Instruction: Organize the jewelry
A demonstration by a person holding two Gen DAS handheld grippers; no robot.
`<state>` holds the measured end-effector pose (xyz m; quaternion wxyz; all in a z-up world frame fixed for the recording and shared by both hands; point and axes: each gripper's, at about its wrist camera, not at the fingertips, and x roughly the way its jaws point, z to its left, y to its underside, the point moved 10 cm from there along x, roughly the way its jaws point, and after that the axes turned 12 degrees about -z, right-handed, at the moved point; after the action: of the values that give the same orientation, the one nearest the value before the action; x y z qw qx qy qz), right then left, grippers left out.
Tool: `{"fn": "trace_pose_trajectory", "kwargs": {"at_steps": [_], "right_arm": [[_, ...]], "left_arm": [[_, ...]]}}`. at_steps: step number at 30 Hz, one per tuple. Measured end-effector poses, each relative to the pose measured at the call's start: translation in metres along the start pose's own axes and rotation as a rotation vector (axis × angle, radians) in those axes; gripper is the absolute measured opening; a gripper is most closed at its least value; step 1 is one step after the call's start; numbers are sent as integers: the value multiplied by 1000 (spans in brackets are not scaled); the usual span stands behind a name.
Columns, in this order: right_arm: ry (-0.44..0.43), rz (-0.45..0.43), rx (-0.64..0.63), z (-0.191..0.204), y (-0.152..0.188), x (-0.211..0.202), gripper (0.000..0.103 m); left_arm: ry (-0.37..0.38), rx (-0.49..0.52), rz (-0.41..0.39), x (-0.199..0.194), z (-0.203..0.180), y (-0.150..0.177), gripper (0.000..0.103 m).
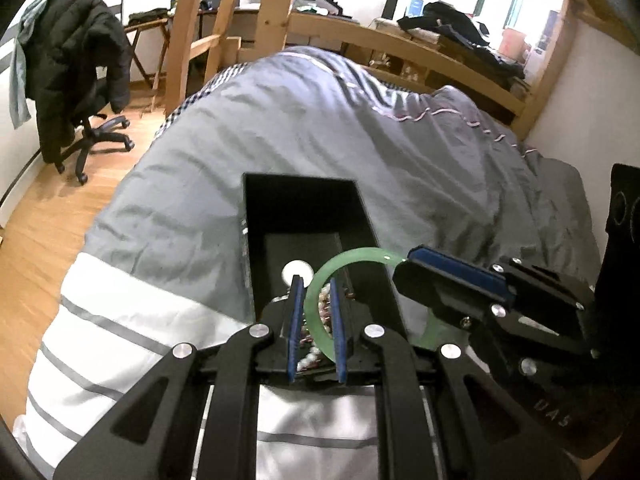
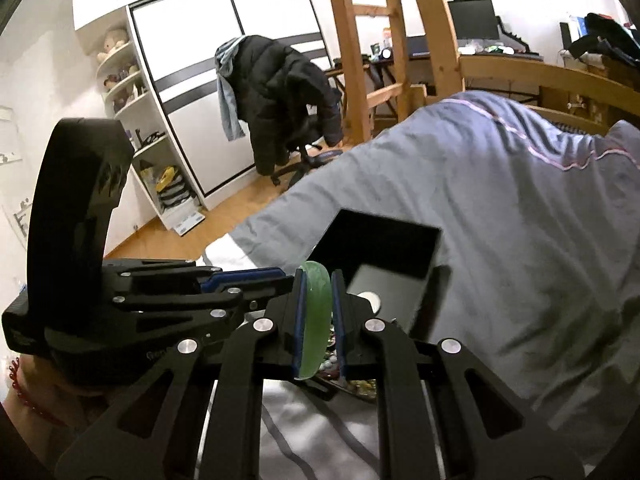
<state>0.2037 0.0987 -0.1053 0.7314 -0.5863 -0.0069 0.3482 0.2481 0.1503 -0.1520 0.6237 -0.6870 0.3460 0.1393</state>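
Jewelry box (image 1: 308, 216) on grey duvet (image 1: 360, 128), wood-floored bedroom (image 1: 44, 216)

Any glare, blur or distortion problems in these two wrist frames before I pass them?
Left wrist view: strong fisheye bend in the wooden bed frame; the window is blown out; the black box interior is nearly featureless; the striped bedding at left is blurred. Right wrist view: the wardrobe doors are overexposed, the green bangle is fairly clear, and the beads below it are soft.
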Motion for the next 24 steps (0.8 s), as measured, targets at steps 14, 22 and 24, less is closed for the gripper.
{"fn": "trace_pose_trajectory", "kwargs": {"at_steps": [14, 22, 24], "right_arm": [[66, 62, 29, -24, 31, 28, 14], [126, -5, 51, -30, 8, 9, 66], [157, -27, 54, -32, -4, -2, 86]], "left_arm": [[3, 6, 49, 30, 9, 18, 13], [-42, -16, 22, 17, 17, 11, 36], [-83, -33, -17, 3, 24, 2, 67]]}}
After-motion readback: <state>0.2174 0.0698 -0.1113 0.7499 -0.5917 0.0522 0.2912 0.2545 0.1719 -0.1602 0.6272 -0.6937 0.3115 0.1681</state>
